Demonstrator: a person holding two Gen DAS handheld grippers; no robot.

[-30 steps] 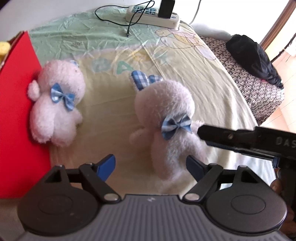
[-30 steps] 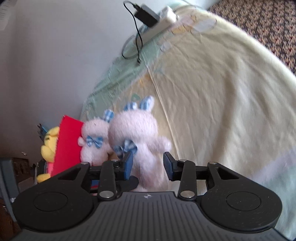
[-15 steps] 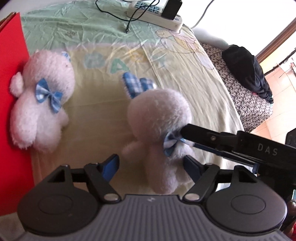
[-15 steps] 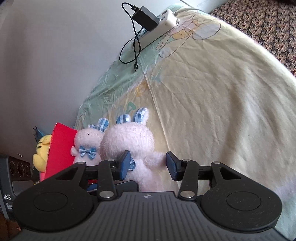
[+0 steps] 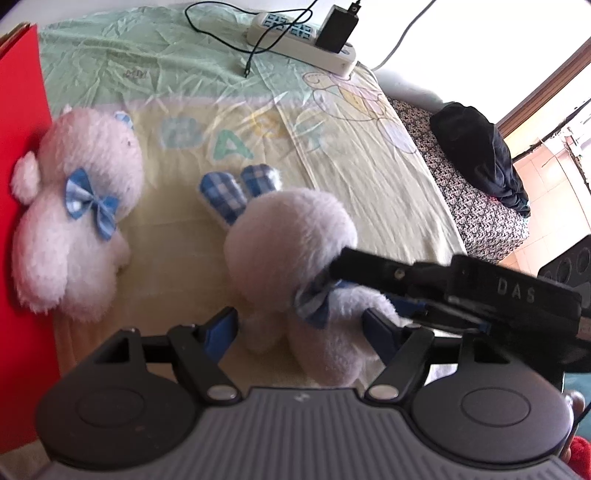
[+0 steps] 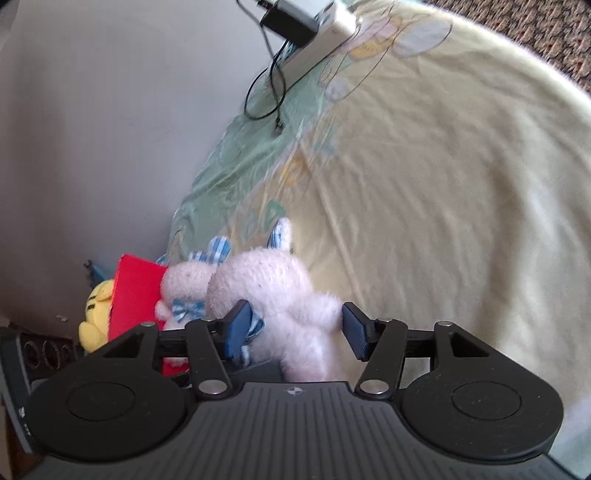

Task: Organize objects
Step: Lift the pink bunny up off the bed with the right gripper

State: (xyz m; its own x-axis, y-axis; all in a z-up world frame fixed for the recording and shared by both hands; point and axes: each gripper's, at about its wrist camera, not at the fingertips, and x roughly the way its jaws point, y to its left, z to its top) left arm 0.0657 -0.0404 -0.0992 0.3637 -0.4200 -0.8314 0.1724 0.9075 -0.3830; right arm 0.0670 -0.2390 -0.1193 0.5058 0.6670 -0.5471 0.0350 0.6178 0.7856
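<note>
While I hover: both jaws spread
Left gripper (image 5: 299,328): unclenched — straddling near bunny (image 5: 295,258), lower centre
Right gripper (image 6: 295,332): unclenched — same bunny

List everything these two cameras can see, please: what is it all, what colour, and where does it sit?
Plush rabbits: 2, pale pink with blue checked bows; near rabbit mid-sheet between both sets of jaws, far rabbit against the red box.
Red box: 1, red, left edge of the bed.
Yellow plush: 1, yellow, behind the red box.
Bed sheet: 1, pale yellow and green, under everything.
Power strip: 1, white, far end of the sheet.
Charger: 1, black, plugged into the strip.
Dark cloth: 1, black, on the patterned surface beyond the bed.
Left gripper: black, blue pads, open.
Right gripper: black, blue pads, open.
</note>
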